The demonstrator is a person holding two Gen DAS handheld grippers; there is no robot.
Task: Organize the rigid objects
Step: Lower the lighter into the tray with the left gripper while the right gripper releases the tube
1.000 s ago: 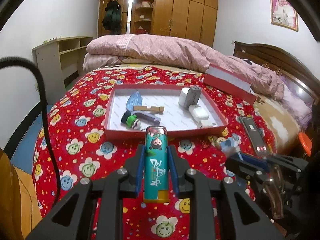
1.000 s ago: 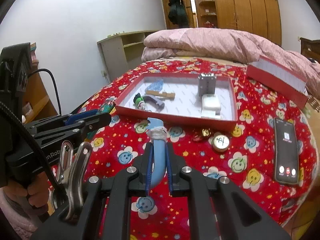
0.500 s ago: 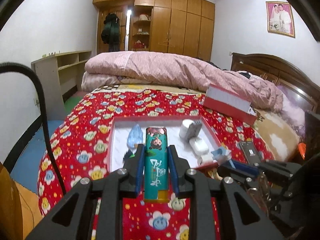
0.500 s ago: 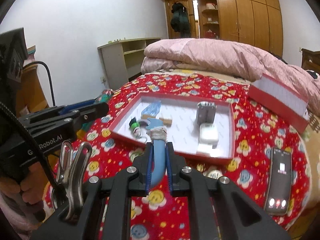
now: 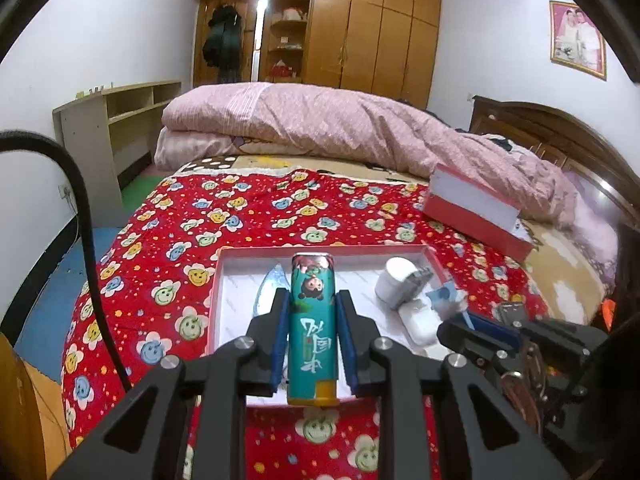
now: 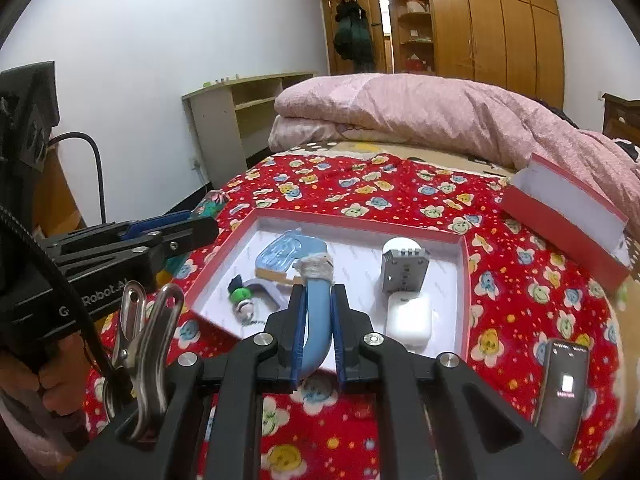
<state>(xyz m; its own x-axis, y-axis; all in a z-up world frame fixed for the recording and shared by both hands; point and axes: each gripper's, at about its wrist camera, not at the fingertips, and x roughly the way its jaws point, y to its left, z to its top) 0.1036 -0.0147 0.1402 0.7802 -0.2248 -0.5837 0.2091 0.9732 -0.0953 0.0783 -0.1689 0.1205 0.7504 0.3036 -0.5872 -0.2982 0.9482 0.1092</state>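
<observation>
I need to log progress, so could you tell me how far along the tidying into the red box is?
Partly done. The red box already holds a white charger, a grey adapter, a blue plastic piece and a green-topped item. In hand: the left gripper clamps a teal lighter, the right gripper a blue hook. Both items are yet to be placed; a phone lies outside.

We look from each gripper's wrist forward along its fingers, down the flowered red bedspread [image 5: 248, 208] toward the brown wooden wardrobe [image 6: 496, 28]. Both views sit low and near the shallow red-rimmed white tray [image 5: 240, 250] [image 6: 466, 280], which they share; the right view also catches the left gripper [image 6: 200, 226] alongside.
</observation>
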